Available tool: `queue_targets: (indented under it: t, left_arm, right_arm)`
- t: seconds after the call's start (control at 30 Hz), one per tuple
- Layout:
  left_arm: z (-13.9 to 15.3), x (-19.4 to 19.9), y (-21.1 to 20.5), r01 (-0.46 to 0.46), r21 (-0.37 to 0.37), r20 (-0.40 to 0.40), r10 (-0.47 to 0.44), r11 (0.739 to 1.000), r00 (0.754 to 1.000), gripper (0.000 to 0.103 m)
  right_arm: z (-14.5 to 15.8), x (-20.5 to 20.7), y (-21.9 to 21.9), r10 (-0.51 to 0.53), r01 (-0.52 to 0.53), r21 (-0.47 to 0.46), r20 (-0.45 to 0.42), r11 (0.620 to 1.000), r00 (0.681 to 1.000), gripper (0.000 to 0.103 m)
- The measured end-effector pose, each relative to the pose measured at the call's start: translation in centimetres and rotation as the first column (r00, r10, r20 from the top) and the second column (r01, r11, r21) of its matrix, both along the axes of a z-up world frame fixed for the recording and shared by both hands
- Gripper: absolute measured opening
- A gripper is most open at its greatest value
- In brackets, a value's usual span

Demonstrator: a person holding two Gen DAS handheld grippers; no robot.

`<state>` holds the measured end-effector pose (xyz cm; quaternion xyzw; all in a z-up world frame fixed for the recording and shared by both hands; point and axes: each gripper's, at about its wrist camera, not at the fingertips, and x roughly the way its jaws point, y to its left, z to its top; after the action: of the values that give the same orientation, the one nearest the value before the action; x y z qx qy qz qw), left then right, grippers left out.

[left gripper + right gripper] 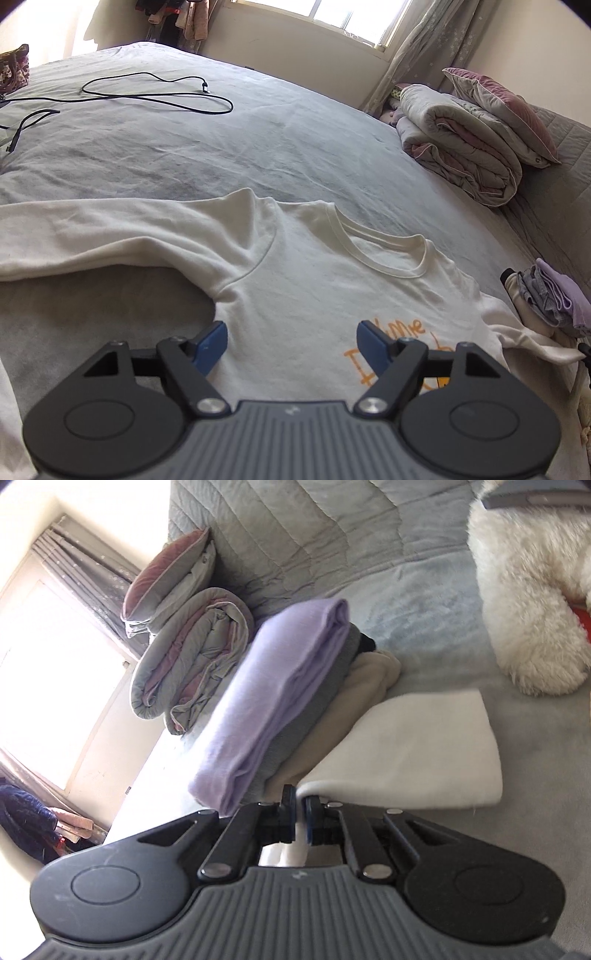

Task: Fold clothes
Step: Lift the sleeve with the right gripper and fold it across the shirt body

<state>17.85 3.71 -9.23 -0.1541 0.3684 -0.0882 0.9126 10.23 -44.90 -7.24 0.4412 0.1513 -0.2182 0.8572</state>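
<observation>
A cream long-sleeved shirt (295, 280) with orange lettering lies face up on the grey bed, collar toward the far right and one sleeve stretched out to the left. My left gripper (291, 341) hovers open just above the chest, its blue pads wide apart with nothing between them. In the right wrist view my right gripper (300, 818) is shut on the cream shirt's sleeve (406, 753), which is lifted and spreads out to the right. The rest of the shirt is hidden from that view.
A stack of folded clothes (288, 701) with a lilac piece on top sits next to the held sleeve, also seen at the right edge as the folded stack (554, 299). A rolled duvet (458, 147) and pillow lie beyond. A black cable (159, 92) loops across the far bed. A white fluffy thing (528, 590) lies at the right.
</observation>
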Motion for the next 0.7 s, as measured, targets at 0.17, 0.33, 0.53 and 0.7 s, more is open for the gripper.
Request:
queue_targets:
  t: [0.17,0.33,0.53,0.7]
  left_arm:
    - [0.2,0.2,0.7,-0.019,-0.012,-0.025,0.018,1.000,1.000,0.074]
    - [0.5,0.3,1.1,-0.024,-0.026,-0.035,0.023,0.999,0.999,0.072]
    - [0.7,0.4,1.4,-0.024,-0.031,-0.044,0.023,0.999,0.999,0.064]
    - [0.8,0.6,1.8,-0.031,-0.041,-0.049,0.029,0.999,0.998,0.061]
  right_arm:
    - [2.7,0.8,2.6,0.076,-0.073,-0.097,0.029,0.993,0.997,0.008]
    - [5.4,1.7,5.3,0.161,-0.149,-0.191,0.048,0.970,0.986,0.008]
    - [7.4,3.2,8.7,0.271,-0.242,-0.307,0.056,0.921,0.961,0.008]
    - [8.4,5.0,11.7,0.374,-0.327,-0.400,0.043,0.856,0.926,0.008]
